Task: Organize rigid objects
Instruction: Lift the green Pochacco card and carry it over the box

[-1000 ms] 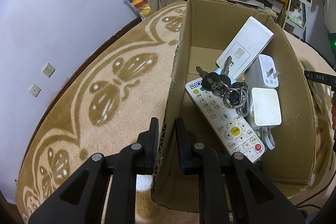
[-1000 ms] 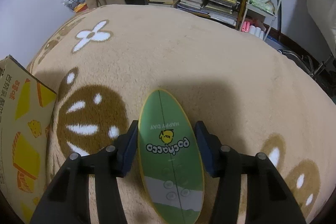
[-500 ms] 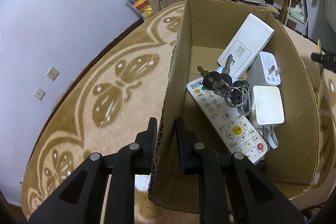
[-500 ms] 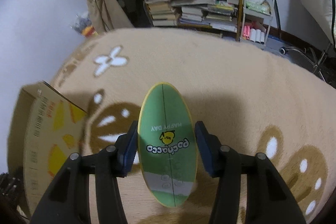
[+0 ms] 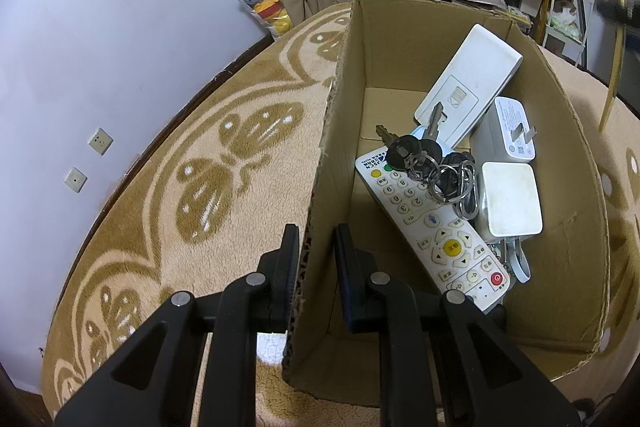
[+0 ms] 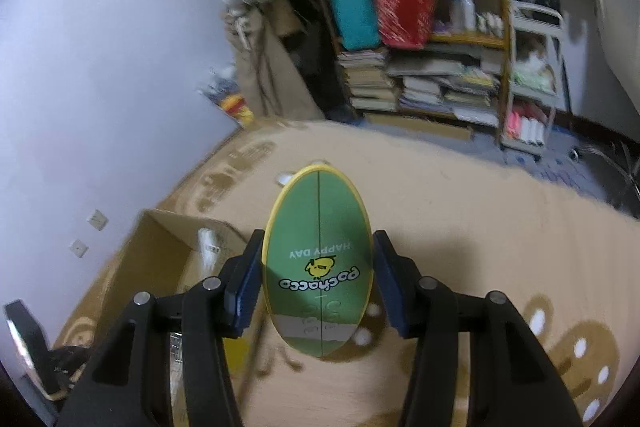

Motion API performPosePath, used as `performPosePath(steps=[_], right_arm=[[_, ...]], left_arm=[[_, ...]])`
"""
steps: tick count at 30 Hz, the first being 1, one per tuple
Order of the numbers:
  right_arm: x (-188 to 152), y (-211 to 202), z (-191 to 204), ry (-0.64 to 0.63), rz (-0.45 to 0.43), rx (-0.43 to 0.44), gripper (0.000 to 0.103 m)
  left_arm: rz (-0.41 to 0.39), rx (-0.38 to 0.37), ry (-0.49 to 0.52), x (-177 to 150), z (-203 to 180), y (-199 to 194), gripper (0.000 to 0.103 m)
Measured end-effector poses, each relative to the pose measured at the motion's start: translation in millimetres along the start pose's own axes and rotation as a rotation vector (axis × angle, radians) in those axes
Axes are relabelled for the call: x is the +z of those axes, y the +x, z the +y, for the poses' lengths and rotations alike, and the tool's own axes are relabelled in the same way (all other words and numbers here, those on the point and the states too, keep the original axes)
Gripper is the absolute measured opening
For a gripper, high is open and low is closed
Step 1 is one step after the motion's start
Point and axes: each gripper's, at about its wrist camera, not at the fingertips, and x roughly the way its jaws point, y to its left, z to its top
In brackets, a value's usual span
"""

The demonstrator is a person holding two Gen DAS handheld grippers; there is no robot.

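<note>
My left gripper [image 5: 316, 251] is shut on the left wall of an open cardboard box [image 5: 332, 131] that stands on the carpet. Inside lie a white remote control [image 5: 432, 227], a bunch of keys [image 5: 428, 159], a flat white device [image 5: 472, 83] and two white chargers [image 5: 508, 199]. My right gripper [image 6: 318, 267] is shut on a green oval Pochacco case [image 6: 318, 259] with a yellow rim, held in the air above the carpet. The box [image 6: 160, 251] lies below and to the left of it. The case's edge and the right gripper [image 5: 616, 27] show at the far right of the left wrist view.
A beige patterned carpet [image 5: 224, 163] covers the floor. A white wall [image 5: 120, 27] with two sockets runs along the left. A cluttered bookshelf [image 6: 432, 67] with books, bags and bottles stands at the back. A white cart [image 6: 532, 79] stands beside it.
My right gripper has lifted the green case off the carpet and swung left toward the box. My left gripper has kept its hold on the box wall.
</note>
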Motion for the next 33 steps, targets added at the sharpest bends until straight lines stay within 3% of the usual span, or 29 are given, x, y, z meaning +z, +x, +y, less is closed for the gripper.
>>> performPosePath(steps=[7, 11, 14, 21, 29, 33], right_arm=[[16.3, -34.6, 52.0, -0.079, -0.068, 0.15, 0.056], [17.1, -42.8, 76.5, -0.114, -0.053, 0.216, 0.056], [15.3, -46.8, 95.7, -0.141, -0.047, 0.164, 0.056], [5.9, -42.9, 115.1, -0.152, 0.046, 0.187, 0.056], [-16.7, -7.4, 123.2, -0.12, 0.24, 0.218, 0.056], [-32.9, 8.0, 126.8, -0.128, 0.285, 0.213, 0.056]], left_arm=[[0.0, -0.001, 0.0, 0.3, -1.3, -0.2, 0.017], [0.001, -0.002, -0.002, 0.1, -1.9, 0.0, 0.017], [0.001, -0.004, -0.002, -0.5, -1.4, 0.1, 0.017], [0.001, -0.011, -0.006, -1.1, -2.7, -0.4, 0.017], [0.002, -0.017, -0.01, -1.1, -4.0, -1.3, 0.017], [0.003, -0.023, -0.014, -0.3, -3.1, -1.8, 0.017]])
